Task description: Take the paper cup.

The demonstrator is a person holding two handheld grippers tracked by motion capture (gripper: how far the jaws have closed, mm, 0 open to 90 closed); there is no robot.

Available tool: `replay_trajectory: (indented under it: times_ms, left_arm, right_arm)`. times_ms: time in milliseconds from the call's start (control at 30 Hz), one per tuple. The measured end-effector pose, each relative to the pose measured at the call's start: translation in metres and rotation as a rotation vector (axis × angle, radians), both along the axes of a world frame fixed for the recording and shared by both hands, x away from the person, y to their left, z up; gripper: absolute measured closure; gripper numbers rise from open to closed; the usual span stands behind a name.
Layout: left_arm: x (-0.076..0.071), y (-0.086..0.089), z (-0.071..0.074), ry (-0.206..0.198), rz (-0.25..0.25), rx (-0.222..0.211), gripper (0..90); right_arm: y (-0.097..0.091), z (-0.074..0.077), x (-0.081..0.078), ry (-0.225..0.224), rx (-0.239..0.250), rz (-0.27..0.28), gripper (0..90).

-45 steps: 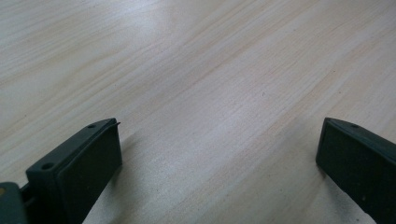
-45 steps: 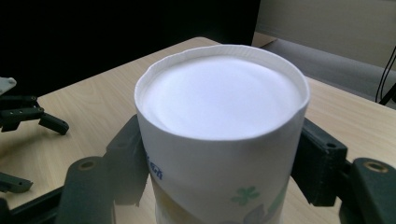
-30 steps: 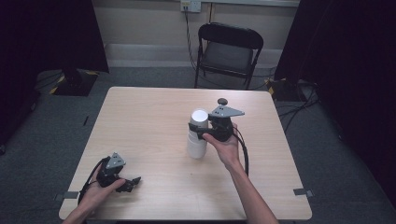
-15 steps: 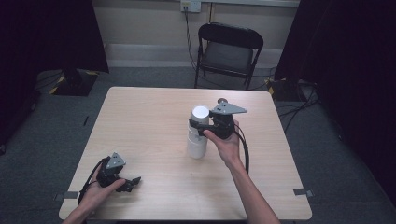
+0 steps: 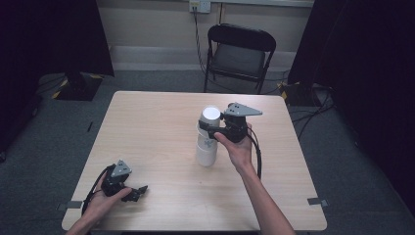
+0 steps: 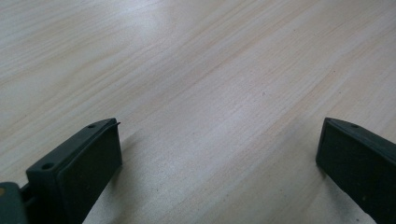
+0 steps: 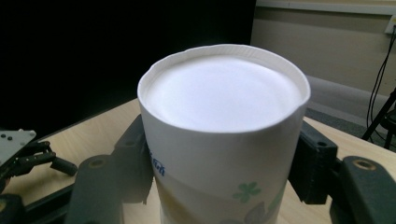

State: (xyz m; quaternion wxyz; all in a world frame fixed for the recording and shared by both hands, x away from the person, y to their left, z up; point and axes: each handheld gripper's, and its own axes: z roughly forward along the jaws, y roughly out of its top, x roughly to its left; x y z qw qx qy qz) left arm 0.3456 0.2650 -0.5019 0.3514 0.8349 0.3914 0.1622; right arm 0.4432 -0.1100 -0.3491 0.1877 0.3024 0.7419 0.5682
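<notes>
Right gripper (image 5: 211,131) jaws had just been closing around the upper part of the paper cup stack (image 5: 207,142); hand and stack barely shifted from the earlier frames, left hand unmoved. In the right gripper view the stack (image 7: 219,140) sat squarely between the two black jaws, both pads against its sides, rim slightly dented on the left, so it read as gripped. Stack stood upright, upside down with its white base on top, just right of centre in the high view, on the table (image 5: 156,122). Left gripper (image 5: 136,194) lay low at lower left of the high view, jaws wide apart with bare wood between them. Black chair (image 5: 240,51) stood behind the table, top centre.
</notes>
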Motion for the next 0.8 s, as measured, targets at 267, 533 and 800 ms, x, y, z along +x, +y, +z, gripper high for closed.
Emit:
replay_trajectory:
  times_ms: [267, 533, 800]
  left_arm:
    - [0.000, 0.000, 0.000, 0.000, -0.001, 0.000, 0.0]
    - [0.000, -0.001, 0.000, -0.002, 0.007, 0.001, 0.0]
    - [0.000, -0.004, 0.001, -0.004, 0.024, -0.003, 3.2]
  right_arm:
    - [0.000, 0.009, -0.003, -0.021, 0.033, -0.008, 36.0]
    - [-0.004, 0.015, -0.003, -0.028, 0.041, -0.014, 36.3]
    - [-0.011, 0.028, -0.007, -0.037, 0.082, -0.021, 36.9]
